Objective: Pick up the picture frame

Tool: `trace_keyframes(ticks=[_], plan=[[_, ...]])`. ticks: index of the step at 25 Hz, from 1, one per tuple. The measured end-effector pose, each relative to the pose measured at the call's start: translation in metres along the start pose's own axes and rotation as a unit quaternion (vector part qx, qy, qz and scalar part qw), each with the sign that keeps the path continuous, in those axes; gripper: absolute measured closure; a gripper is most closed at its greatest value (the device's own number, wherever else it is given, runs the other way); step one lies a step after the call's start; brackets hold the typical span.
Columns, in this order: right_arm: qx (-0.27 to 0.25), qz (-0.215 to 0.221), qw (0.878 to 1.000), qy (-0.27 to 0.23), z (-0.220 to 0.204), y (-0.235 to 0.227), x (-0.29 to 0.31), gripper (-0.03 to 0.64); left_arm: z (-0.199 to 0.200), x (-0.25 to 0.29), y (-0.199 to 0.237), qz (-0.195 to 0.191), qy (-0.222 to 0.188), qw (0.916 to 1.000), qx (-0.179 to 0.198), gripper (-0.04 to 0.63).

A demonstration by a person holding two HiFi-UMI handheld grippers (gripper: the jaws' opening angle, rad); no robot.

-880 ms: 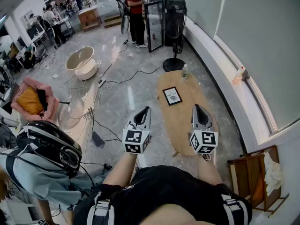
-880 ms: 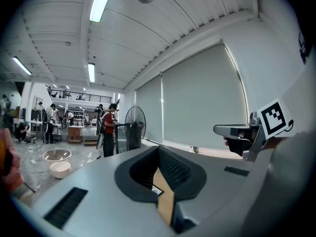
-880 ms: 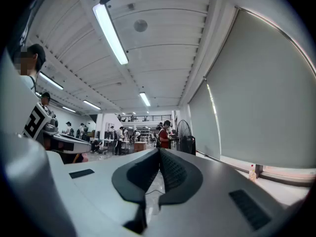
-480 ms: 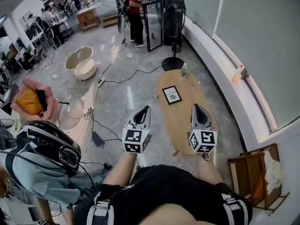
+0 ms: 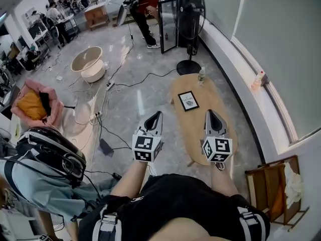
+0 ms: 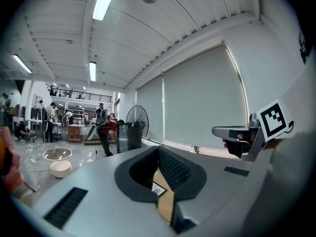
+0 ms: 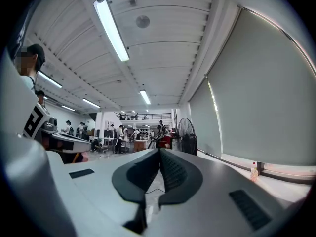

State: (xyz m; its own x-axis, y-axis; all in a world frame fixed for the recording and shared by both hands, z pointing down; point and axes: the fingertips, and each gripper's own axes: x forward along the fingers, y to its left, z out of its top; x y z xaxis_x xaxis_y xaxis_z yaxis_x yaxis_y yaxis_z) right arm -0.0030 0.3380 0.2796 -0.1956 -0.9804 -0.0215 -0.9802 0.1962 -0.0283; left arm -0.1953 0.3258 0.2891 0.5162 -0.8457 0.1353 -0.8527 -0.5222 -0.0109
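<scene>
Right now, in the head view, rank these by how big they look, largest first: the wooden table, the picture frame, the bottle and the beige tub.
1. wooden table
2. beige tub, which lies farther off, so its true size is unsure
3. picture frame
4. bottle

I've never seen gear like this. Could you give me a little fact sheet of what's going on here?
picture frame: flat on the wooden table, untouched
left gripper: shut, empty, left of the table
right gripper: shut, empty, over the table's near end
also on table: small bottle at far end
</scene>
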Motion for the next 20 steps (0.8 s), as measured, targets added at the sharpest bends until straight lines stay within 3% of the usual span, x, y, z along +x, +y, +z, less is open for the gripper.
trace_keyframes(ticks=[7,11,20], plan=[[0.010,-0.011,1.000,0.002,-0.016,0.047,0.019,0.600,-0.014,-0.015,0.052,-0.006,0.000,0.9999,-0.013,0.574],[0.008,-0.017,1.000,0.002,-0.022,0.056,0.036,0.600,-0.011,-0.013,0.069,-0.012,-0.012,0.9999,-0.002,0.574],[-0.006,0.001,1.000,0.012,-0.042,0.066,0.078,0.600,-0.028,0.009,0.107,0.003,-0.007,0.9998,-0.019,0.574]])
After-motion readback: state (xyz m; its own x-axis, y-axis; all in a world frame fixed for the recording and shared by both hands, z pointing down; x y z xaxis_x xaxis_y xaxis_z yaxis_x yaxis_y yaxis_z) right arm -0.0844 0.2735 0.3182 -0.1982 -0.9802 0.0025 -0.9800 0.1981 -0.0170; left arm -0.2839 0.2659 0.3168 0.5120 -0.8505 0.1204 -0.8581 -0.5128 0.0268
